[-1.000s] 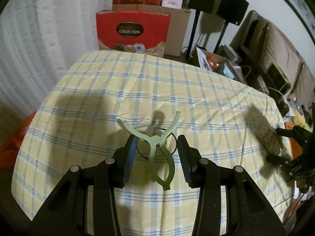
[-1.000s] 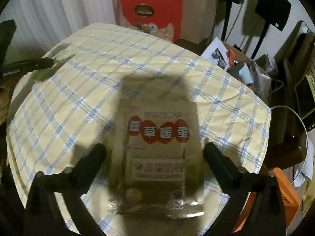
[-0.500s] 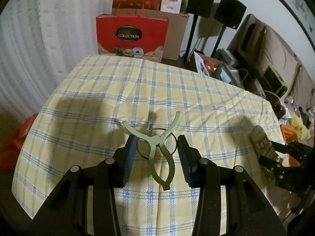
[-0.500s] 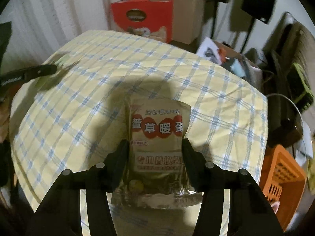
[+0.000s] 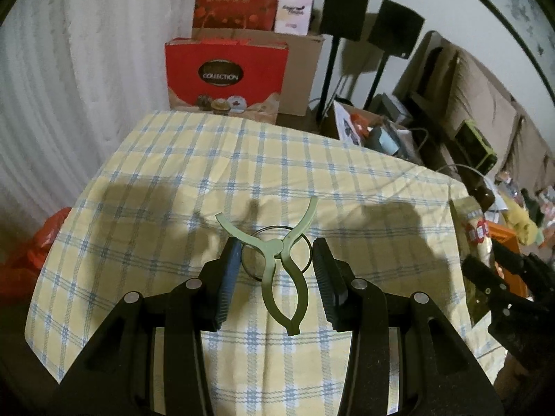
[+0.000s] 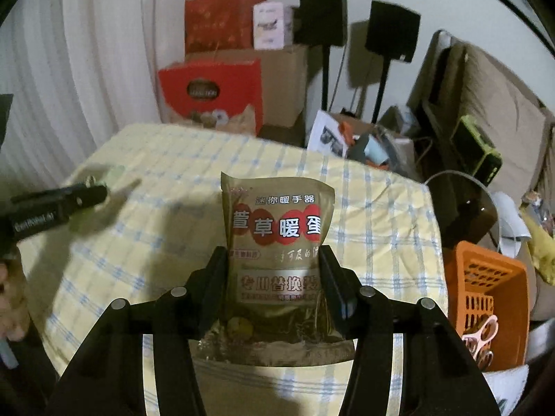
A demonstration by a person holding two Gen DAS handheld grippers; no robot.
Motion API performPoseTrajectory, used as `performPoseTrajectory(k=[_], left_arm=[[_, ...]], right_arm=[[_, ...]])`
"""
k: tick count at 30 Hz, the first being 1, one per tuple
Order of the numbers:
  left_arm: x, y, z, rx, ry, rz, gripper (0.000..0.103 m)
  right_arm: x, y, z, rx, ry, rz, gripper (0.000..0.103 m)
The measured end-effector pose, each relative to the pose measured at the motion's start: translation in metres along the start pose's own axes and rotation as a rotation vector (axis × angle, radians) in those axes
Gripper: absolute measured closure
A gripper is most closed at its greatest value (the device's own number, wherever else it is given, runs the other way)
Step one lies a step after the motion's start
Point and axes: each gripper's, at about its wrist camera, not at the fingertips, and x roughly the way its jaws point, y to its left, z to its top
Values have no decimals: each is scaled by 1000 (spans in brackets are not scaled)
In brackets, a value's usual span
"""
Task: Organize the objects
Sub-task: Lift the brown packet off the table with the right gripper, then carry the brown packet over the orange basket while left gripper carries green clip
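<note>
- The right tongs [image 6: 274, 277] are clamped on the sides of a gold pouch [image 6: 277, 242], held up above the near right corner of the counter [image 6: 381, 215]. The foil is soft, so it could buckle and slide out.
- The left tongs [image 5: 275, 267] stand apart around a green clip [image 5: 282, 267] with a wire ring, over the near middle of the counter (whether it rests on the cloth, I cannot tell). Closing off-centre could flick the springy clip away.
- An orange basket [image 6: 485, 277] sits just beyond the right edge.
</note>
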Motion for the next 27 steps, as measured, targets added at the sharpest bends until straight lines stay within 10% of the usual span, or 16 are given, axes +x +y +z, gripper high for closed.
performPoseTrajectory(k=[20, 24, 27], left_arm=[[-32, -54, -3, 80, -64, -93, 64], [-33, -56, -3, 53, -29, -335, 64], [-37, -62, -2, 69, -43, -319, 64]], right_arm=[[-75, -12, 2, 56, -103, -2, 50], [-86, -31, -8, 117, -119, 5, 50], [-95, -49, -17, 176, -132, 5, 50]])
